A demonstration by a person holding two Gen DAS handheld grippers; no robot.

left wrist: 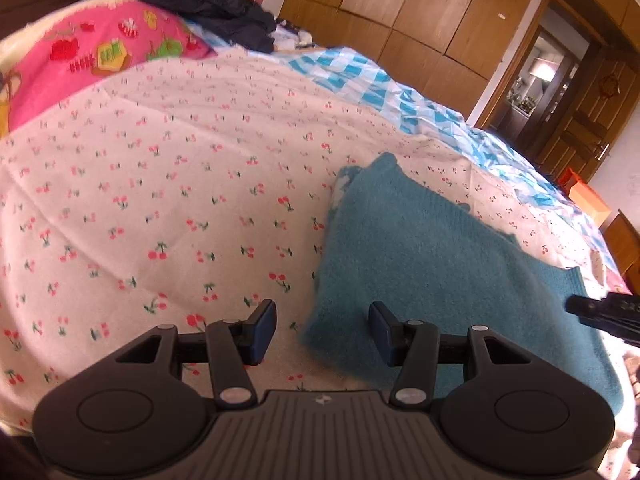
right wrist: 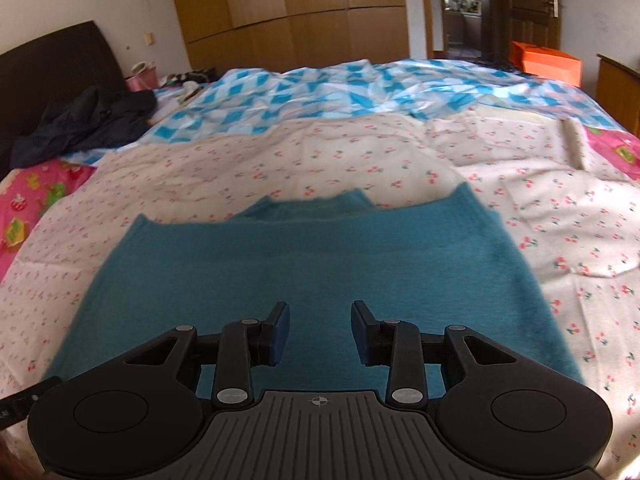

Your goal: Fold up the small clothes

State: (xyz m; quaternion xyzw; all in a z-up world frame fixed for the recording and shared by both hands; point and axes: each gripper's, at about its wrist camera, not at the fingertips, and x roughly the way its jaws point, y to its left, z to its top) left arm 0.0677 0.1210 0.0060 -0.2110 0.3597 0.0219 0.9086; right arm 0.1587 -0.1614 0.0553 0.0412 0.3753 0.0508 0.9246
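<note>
Teal garment (right wrist: pixel 280 264) lies flat on the cherry-print sheet (left wrist: pixel 160 168) for folding; left hand-held gripper (left wrist: pixel 322 330) and right hand-held gripper (right wrist: pixel 320 332) both released, grasping nothing.

Bright, soft daylight; fisheye bending at edges, slight motion blur throughout.

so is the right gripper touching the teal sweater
Apart. The right wrist view shows the right gripper hovering open above the teal sweater, nothing between its fingers; the cloth lies flat and undisturbed below.
</note>
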